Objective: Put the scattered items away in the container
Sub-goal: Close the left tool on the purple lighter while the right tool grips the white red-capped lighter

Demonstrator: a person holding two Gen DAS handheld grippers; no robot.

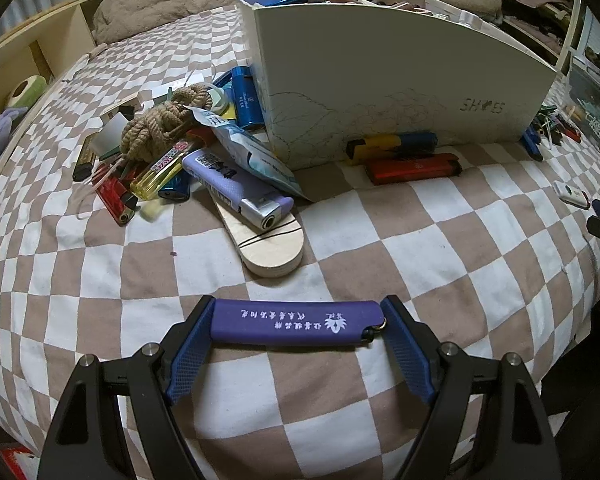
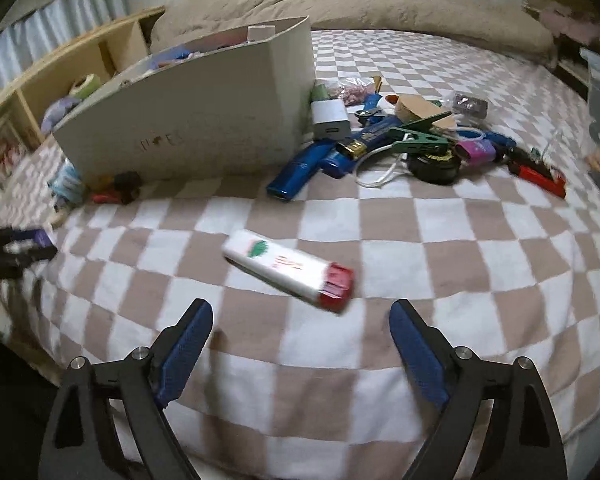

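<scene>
My left gripper (image 1: 297,322) is shut on a purple lighter (image 1: 296,323) with white writing, held crosswise between the blue pads above the checked bedspread. The white shoe box (image 1: 400,76) stands ahead with several items inside; it also shows in the right wrist view (image 2: 188,120). My right gripper (image 2: 300,320) is open and empty. A white lighter with a red cap (image 2: 288,270) lies on the bedspread just beyond its fingertips. It also shows at the right edge of the left wrist view (image 1: 571,194).
Left of the box lies a pile: knotted rope (image 1: 160,128), lavender lighter (image 1: 236,188), wooden sole (image 1: 268,244), several lighters. Red (image 1: 414,168) and yellow-blue lighters (image 1: 392,144) lie by the box front. Right of the box: blue lighters (image 2: 300,168), green clip (image 2: 416,136), white power bank (image 2: 330,120).
</scene>
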